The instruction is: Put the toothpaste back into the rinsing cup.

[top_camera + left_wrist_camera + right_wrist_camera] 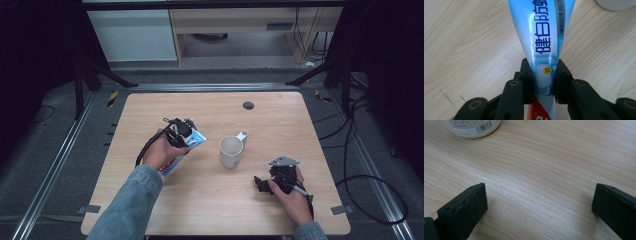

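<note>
While toothpaste tube (541, 37) sits clamped in left gripper (543, 80), jaws pinch it near lower body, flat printed end pointing away toward 1 o'clock. Tube at table's 9 o'clock side, lifted or resting — cannot tell. White mug (231, 151) just right of it, table centre, handle toward 1 o'clock. Likely step: tube into mug. Advice: raise clear of rim, tip upright, lower centred, avoid knocking mug. Right gripper (539, 205) at 5 o'clock of wooden table (280, 115), jaws spread wide, holding nothing, mug base ahead.
</note>
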The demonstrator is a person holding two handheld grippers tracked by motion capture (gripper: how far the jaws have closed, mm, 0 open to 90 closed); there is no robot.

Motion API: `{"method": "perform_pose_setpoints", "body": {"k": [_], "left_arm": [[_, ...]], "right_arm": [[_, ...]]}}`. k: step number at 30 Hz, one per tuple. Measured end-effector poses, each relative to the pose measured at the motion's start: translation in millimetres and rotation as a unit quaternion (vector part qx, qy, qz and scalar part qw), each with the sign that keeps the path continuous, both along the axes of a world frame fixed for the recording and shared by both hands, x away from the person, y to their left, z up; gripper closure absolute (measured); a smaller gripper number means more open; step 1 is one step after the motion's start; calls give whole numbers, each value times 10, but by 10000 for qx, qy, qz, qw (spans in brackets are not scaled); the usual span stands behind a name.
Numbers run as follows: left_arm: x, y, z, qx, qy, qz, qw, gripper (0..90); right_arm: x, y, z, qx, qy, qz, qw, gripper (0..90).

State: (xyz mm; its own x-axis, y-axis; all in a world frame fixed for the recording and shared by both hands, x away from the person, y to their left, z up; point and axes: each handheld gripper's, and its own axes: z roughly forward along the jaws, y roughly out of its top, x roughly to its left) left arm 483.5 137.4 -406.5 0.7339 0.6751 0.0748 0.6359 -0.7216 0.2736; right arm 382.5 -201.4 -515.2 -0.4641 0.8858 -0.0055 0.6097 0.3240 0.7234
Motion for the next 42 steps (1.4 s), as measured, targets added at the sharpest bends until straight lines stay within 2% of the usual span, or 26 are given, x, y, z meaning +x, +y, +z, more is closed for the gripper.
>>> {"method": "perform_pose_setpoints", "body": {"k": [7, 12, 17, 23, 35, 42], "left_arm": [[-33, -21, 96, -134, -134, -60, 9998, 726], [-70, -28, 224, -397, -321, -51, 9987, 726], [-100, -66, 369, -726, -591, -17, 9956, 726], [-142, -122, 464, -1001, -804, -41, 9917, 726], [-173, -168, 563, -1203, -1074, -12, 9869, 726], [-200, -192, 643, -1335, -1285, 11, 9827, 725]], "right_arm": [[0, 0, 0, 0, -1, 0, 10000, 4], [0, 0, 1, 1, 4, 0, 10000, 4], [2, -2, -1, -18, -13, 11, 10000, 4], [0, 0, 0, -7, -2, 0, 10000, 4], [0, -1, 0, -9, -3, 1, 10000, 4], [0, -1, 0, -11, 1, 8, 10000, 4]]}}
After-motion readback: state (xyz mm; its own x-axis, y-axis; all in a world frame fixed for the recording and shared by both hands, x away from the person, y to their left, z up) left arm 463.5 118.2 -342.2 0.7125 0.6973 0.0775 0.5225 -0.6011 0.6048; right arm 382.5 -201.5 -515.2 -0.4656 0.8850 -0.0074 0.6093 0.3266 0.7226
